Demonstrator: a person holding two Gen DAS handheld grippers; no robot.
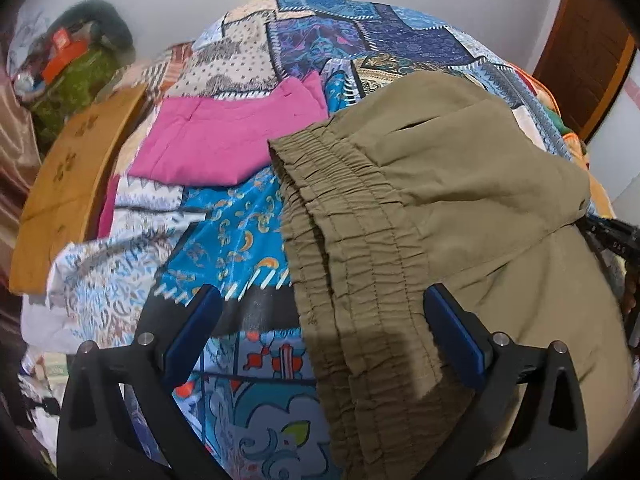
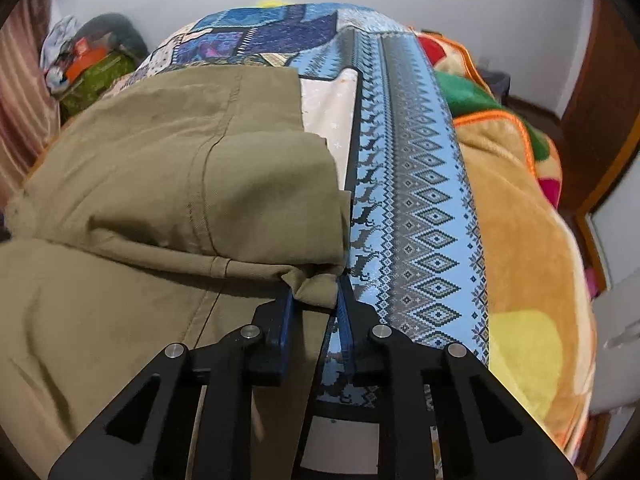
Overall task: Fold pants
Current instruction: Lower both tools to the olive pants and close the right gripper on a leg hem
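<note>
Olive-green pants (image 1: 420, 208) lie on a patterned bedspread (image 1: 240, 224), folded over, with the elastic waistband (image 1: 352, 264) toward the left. My left gripper (image 1: 320, 312) is open, its blue-padded fingers spread around the waistband just above it. In the right wrist view the pants (image 2: 160, 184) fill the left half. My right gripper (image 2: 314, 296) is shut on a corner of the folded pants edge at the pants' right side.
Folded pink pants (image 1: 224, 140) lie farther back on the bed. A wooden board (image 1: 68, 184) and a pile of bags (image 1: 76, 76) stand at the left. A plush blanket (image 2: 520, 208) lies to the right. A wooden door (image 1: 588, 40) is at the far right.
</note>
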